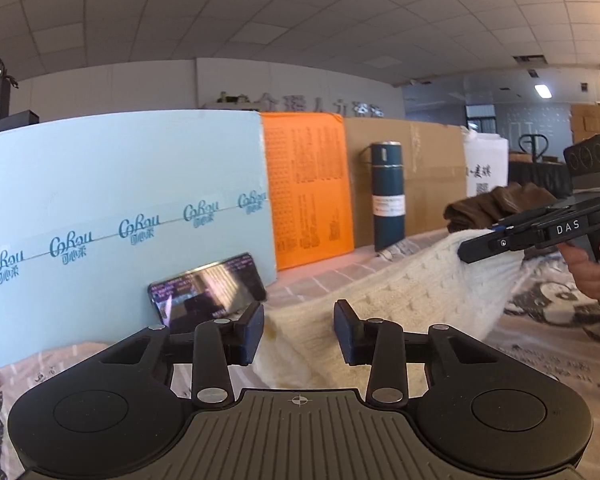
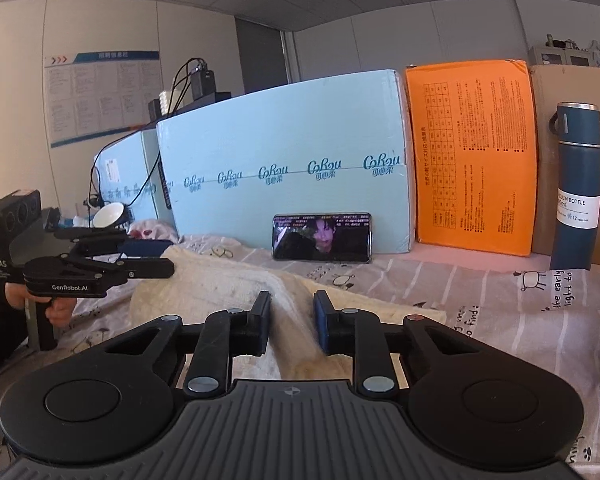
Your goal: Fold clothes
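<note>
With left gripper (image 1: 299,330) and right gripper (image 2: 292,322) each pinching the cream sweater (image 1: 400,280), lift evenly, keeping the edge taut, then fold over.

A phone (image 2: 322,237) leans on a box (image 2: 284,152), bottle (image 2: 576,188) at right.

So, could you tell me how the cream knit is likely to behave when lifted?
The knit is probably floppy: it sags between the left gripper and right gripper. It looks thick, so likely bulky yet light. Its fuzzy texture should resist slipping.
</note>
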The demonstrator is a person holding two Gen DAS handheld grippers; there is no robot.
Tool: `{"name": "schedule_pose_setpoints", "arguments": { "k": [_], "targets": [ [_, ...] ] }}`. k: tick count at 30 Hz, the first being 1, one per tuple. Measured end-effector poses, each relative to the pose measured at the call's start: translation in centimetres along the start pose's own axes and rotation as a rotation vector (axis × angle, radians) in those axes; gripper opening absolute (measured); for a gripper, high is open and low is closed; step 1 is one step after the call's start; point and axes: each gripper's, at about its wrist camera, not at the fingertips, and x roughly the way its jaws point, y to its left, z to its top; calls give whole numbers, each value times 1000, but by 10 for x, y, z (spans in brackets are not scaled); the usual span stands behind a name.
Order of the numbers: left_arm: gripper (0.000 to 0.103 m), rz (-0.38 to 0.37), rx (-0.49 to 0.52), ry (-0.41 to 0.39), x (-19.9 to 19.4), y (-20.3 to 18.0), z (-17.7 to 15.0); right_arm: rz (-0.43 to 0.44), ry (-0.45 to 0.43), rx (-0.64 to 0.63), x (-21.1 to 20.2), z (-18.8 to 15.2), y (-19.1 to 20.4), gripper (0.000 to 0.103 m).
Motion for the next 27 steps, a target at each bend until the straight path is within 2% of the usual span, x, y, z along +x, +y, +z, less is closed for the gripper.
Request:
{"name": "schedule_pose_setpoints", "arguments": {
  "k": [5, 7, 11, 17, 18, 20, 21, 24, 25, 27],
  "targets": [
    [40, 88, -12, -18, 23, 6, 7, -54, -6, 76, 25, 12, -19, 19],
    [51, 111, -29, -30, 27, 8, 8, -79, -1, 95, 36, 14, -25, 18],
    [67, 67, -62, -34, 28, 7, 6, -116, 12, 129, 53, 13, -36, 18],
    [70, 128, -60, 80, 60, 5, -2, -181, 24, 184, 70, 7, -47, 19],
    [70, 137, -63, 98, 66, 4, -4, -193, 23, 196, 70, 6, -48, 22],
    [71, 157, -66, 130, 77, 3, -7, -223, 23, 212, 68, 4, -49, 36],
    [72, 163, -72, 140, 80, 4, -8, -243, 22, 217, 66, 4, -49, 52],
    [74, 180, -92, 169, 87, 6, -10, -232, 25, 257, 58, 3, -52, 59],
    [75, 185, -100, 178, 90, 7, -10, -231, 28, 263, 57, 3, -52, 66],
    [76, 189, -119, 197, 95, 10, -11, -230, 38, 273, 54, 1, -51, 68]
  ]
}}
